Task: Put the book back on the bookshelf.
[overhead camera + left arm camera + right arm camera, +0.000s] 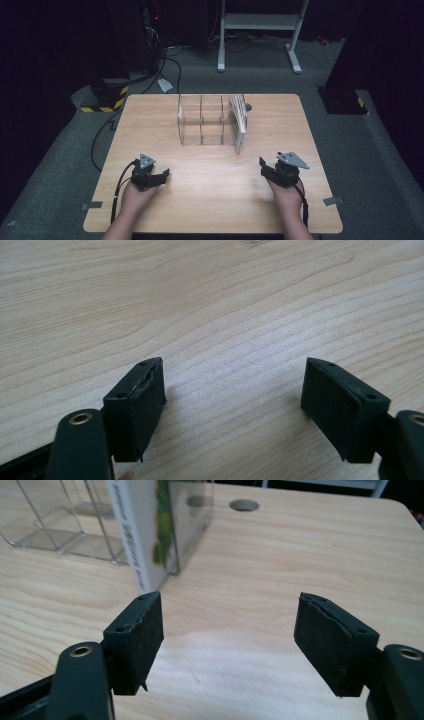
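A clear plastic rack [202, 120] with three slots stands at the back middle of the wooden table [215, 205]. A white book [239, 120] with a green picture stands upright in its rightmost slot. My left gripper [152, 175] rests low at the near left, open, with bare wood between its jaws [232, 385]. My right gripper [272, 170] sits at the near right, open and holding nothing [230, 622]. In the right gripper view the book [145, 530] and the rack [55, 525] lie ahead and to the left, well apart from the jaws.
A round grey grommet [248, 107] sits in the tabletop just behind the rack's right end. Beyond the table stand a white metal frame [260, 22], floor cables and a yellow-and-black striped base [107, 97]. Bare wood stretches between the two grippers.
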